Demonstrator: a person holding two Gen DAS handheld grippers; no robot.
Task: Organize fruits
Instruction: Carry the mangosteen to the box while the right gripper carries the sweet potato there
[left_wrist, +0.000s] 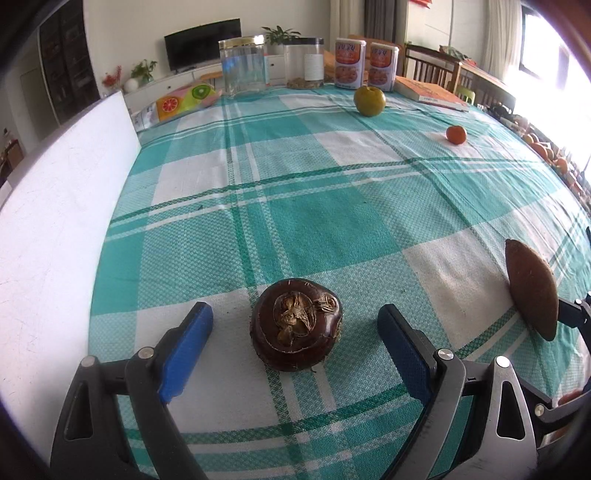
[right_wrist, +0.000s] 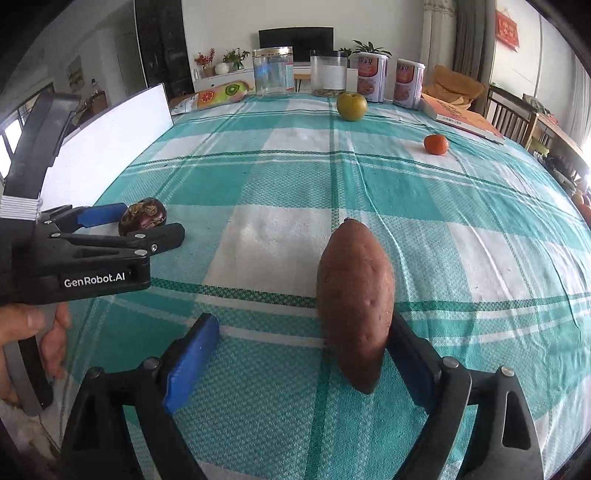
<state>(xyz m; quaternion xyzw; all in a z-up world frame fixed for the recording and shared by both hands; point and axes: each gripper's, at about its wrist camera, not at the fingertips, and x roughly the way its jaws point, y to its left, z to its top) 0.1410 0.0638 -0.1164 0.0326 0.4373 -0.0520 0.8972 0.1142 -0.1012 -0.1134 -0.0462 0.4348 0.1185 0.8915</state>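
Left gripper (left_wrist: 295, 343) spread wide around dark fruit (left_wrist: 295, 328), no contact; centre, then close gently. Right gripper (right_wrist: 303, 354) released, sweet potato (right_wrist: 354, 299) touching 3 o'clock finger; recentre before squeezing.

Chestnut (left_wrist: 295, 328) sits on the tablecloth (left_wrist: 332, 206) between the left gripper's (left_wrist: 295, 343) spread fingers, touching neither. To its right, the sweet potato (right_wrist: 354, 302) lies against the right gripper's (right_wrist: 301, 354) right finger. Far back, the apple (left_wrist: 369, 100) sits before the jars (left_wrist: 243, 64); the tangerine (left_wrist: 456, 134) is right of it.
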